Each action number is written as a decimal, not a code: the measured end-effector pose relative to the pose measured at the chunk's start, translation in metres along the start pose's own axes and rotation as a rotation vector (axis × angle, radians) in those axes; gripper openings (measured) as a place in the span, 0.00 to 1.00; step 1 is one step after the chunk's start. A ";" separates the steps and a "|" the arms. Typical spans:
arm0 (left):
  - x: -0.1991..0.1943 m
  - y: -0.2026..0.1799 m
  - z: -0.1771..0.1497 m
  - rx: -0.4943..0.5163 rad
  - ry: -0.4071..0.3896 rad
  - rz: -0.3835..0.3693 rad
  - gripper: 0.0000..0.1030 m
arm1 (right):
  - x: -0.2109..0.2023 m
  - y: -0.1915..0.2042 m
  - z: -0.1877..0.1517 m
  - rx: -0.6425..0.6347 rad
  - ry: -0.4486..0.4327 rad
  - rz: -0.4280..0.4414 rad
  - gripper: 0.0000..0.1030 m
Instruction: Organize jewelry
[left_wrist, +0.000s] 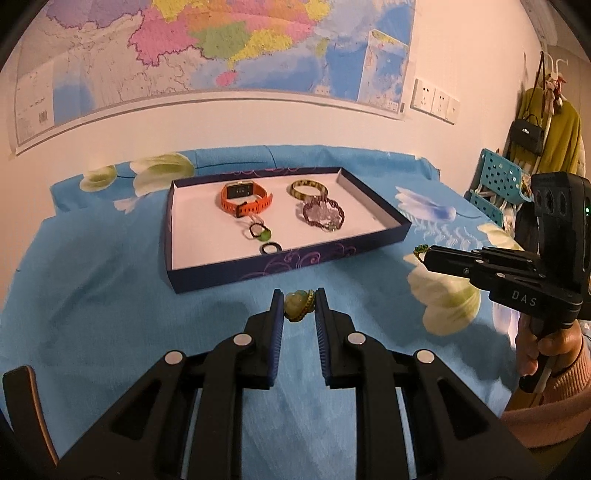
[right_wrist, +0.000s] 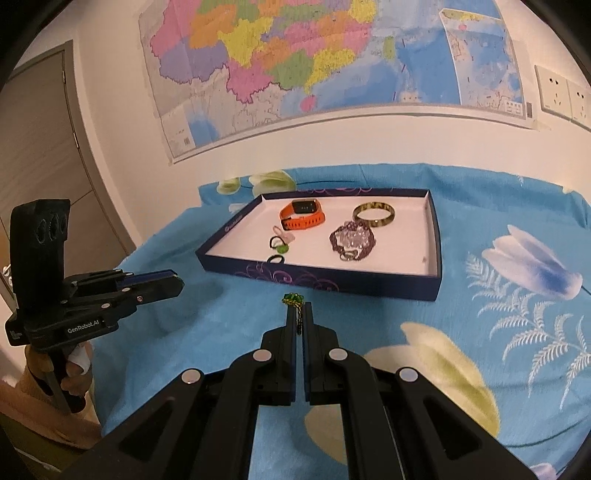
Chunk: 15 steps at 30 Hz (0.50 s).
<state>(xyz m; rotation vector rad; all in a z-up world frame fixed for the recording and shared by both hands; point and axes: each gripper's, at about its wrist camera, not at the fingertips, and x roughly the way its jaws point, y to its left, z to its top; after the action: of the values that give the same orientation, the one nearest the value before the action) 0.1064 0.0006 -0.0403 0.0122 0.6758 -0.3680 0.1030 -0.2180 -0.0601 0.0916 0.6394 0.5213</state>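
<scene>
The left gripper (left_wrist: 299, 302) has its fingers clamped on a pale green pendant (left_wrist: 297, 303). The right gripper (right_wrist: 299, 314) pinches a green beaded cord (right_wrist: 294, 299). Both hover above the blue floral cloth (left_wrist: 110, 295), just before the jewelry tray (left_wrist: 258, 267) holding an orange watch (left_wrist: 245, 201).

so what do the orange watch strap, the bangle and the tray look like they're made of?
Orange watch strap: looks like silicone or rubber, matte, with punched adjustment holes.
Bangle: rigid hoop with a glossy, mottled yellow and dark pattern; could be resin, glass or lacquered metal, I can't tell which.
Tray: looks like a cardboard box lid, thin straight walls, dark blue printed outside with purple swirls, plain matte white inside.
</scene>
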 end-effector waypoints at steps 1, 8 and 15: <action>0.001 0.000 0.001 -0.002 -0.002 0.000 0.17 | 0.000 0.000 0.002 -0.003 -0.007 -0.001 0.02; 0.004 0.002 0.008 -0.007 -0.012 0.003 0.17 | -0.001 0.002 0.010 -0.019 -0.019 0.003 0.02; 0.005 0.004 0.011 -0.018 -0.019 0.007 0.17 | 0.002 0.002 0.017 -0.028 -0.027 0.000 0.02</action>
<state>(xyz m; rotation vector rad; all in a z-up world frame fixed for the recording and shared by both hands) 0.1180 0.0011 -0.0349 -0.0055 0.6603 -0.3552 0.1139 -0.2138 -0.0472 0.0723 0.6054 0.5285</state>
